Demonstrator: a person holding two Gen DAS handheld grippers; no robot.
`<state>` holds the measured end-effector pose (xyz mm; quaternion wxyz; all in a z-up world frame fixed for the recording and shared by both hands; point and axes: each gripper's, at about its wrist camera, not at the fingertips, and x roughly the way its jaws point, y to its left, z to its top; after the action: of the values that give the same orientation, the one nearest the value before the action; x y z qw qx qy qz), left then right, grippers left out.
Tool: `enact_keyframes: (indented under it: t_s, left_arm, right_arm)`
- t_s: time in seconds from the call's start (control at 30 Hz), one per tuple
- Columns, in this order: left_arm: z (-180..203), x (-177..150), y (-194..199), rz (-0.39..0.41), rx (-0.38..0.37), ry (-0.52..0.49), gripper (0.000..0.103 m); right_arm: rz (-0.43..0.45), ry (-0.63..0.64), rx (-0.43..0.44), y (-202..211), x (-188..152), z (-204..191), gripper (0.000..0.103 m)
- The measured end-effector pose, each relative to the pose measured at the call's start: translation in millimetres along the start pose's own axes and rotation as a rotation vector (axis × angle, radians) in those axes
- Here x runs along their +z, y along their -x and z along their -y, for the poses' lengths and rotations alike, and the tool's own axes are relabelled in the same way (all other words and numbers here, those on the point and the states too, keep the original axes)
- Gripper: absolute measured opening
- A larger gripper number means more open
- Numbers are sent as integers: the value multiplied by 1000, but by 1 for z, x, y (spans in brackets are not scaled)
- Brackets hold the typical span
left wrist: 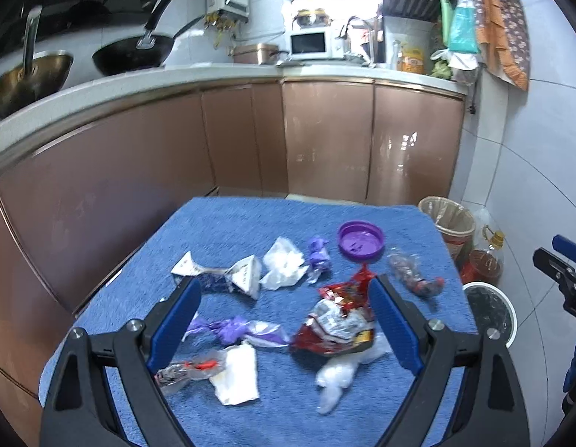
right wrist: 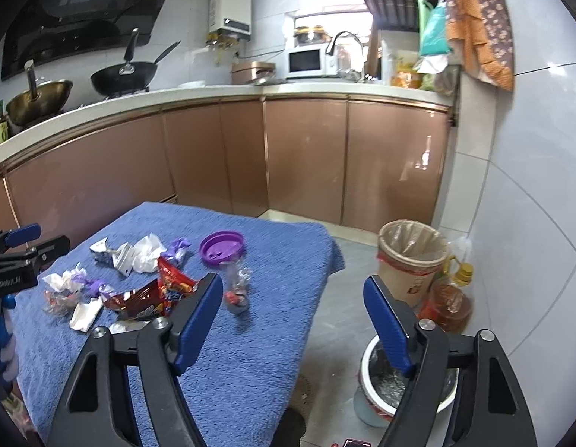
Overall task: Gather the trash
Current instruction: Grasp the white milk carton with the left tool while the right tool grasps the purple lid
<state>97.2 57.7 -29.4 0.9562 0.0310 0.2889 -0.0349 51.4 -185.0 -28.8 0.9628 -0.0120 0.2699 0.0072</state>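
Left gripper [left wrist: 284, 320]: fingers wide apart, holding nothing, above the near part of the blue towel [left wrist: 221, 223]
Right gripper [right wrist: 291, 324]: fingers apart, nothing between them, over the right edge of the towel
Trash: red snack bag [left wrist: 336, 320], white tissue [left wrist: 284, 262], purple lid [left wrist: 360, 240] lie scattered on the towel
Bin [right wrist: 412, 257]: on the floor, right of the towel, near the wall

left gripper [left wrist: 284, 311] agape, right gripper [right wrist: 291, 307] likewise, empty
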Motion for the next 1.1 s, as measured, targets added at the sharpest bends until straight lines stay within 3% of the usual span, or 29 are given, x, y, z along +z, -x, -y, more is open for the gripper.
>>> enact_keyframes:
  t_s: [0.37, 0.57, 0.87, 1.1]
  left_arm:
    - [-76, 7, -42, -131, 52, 182, 90]
    - [-89, 12, -69, -192, 31, 219, 90]
    - [-112, 15, -134, -357, 27, 408, 90]
    - [-113, 15, -184, -496, 47, 531, 89]
  right_arm:
    - [-85, 45, 113, -51, -3, -18, 62]
    - [-118, 36, 166, -82, 4, -18, 58]
    - [-140, 60, 211, -126, 21, -22, 55]
    - [-247, -7, 327, -193, 47, -25, 51]
